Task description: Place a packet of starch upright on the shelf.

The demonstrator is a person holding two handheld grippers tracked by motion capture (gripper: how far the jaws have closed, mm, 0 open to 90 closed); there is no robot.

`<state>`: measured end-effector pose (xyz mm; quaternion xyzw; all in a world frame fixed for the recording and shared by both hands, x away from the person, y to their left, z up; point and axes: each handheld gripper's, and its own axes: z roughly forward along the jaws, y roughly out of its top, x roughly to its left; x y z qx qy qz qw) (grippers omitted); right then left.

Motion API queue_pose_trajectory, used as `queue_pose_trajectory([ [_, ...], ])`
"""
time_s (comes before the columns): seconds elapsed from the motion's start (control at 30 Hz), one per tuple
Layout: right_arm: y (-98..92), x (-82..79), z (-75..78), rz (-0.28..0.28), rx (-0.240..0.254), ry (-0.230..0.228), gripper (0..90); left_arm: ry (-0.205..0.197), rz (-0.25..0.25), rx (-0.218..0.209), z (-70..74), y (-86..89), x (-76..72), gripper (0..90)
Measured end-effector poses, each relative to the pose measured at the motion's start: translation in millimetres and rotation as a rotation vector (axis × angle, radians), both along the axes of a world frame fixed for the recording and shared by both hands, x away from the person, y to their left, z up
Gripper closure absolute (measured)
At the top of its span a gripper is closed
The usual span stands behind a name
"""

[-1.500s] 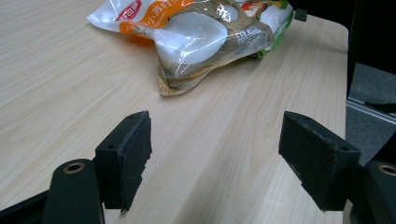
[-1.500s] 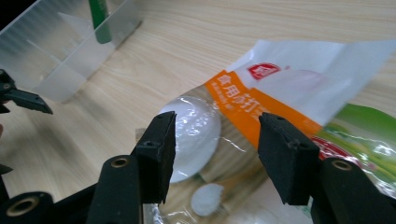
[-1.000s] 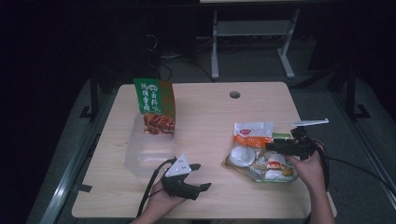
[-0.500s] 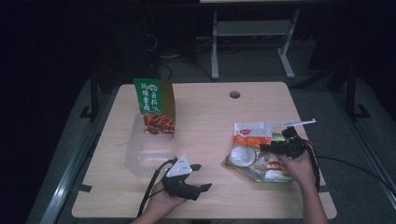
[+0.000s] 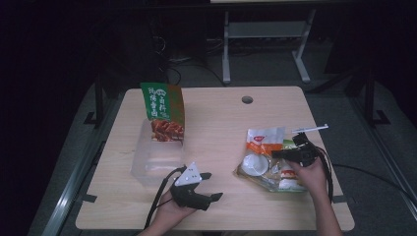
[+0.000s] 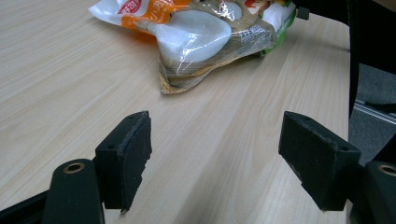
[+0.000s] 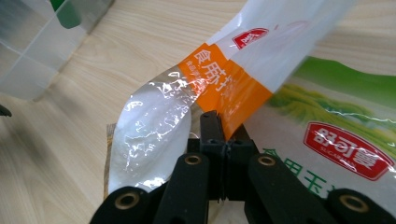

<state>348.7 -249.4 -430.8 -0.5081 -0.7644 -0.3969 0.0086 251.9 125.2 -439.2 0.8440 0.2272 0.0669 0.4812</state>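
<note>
Wooden table [image 5: 216,123]; right gripper [image 7: 223,128] just clamped on orange-banded bag [image 7: 224,88]; left gripper [image 6: 215,158] level, jaws apart

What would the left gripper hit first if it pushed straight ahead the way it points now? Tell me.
Probably the pile of food packets. The left gripper rests with jaws open over bare table, and the clear-wrapped white packet at the pile's near edge lies straight ahead; depth is uncertain.

You see a glossy, crinkled plastic pouch [image 7: 187,121] on the matt wood-grain table [image 6: 70,70]; the gripper pads [image 6: 128,156] look rough, matt black.
</note>
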Motion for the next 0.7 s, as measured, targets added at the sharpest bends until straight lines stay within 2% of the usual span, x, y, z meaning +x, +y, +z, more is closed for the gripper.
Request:
queue_pose_trajectory([
  [0.1, 3.2, -1.8, 3.1, 0.012, -0.006, -0.017, 89.1, 0.002, 0.003, -0.003, 0.1, 0.3, 0.4, 25.3],
  [0.2, 4.9, -4.1, 7.6, 0.023, 0.018, -0.038, 89.3, 0.002, 0.004, -0.001, 0.1, 0.6, 0.7, 25.3],
  [0.33, 7.9, -8.4, 15.2, 0.046, 0.061, -0.062, 89.4, 0.002, 0.006, 0.005, -0.1, 0.8, 1.8, 25.4],
  [0.43, 10.9, -12.2, 20.4, 0.068, 0.097, -0.088, 89.4, 0.011, 0.009, -0.007, -0.8, 0.5, 3.0, 25.4],
  [0.7, 20.3, -20.9, 33.4, 0.132, 0.183, -0.12, 89.6, 0.019, 0.011, -0.013, -2.1, -1.0, 4.8, 25.4],
])
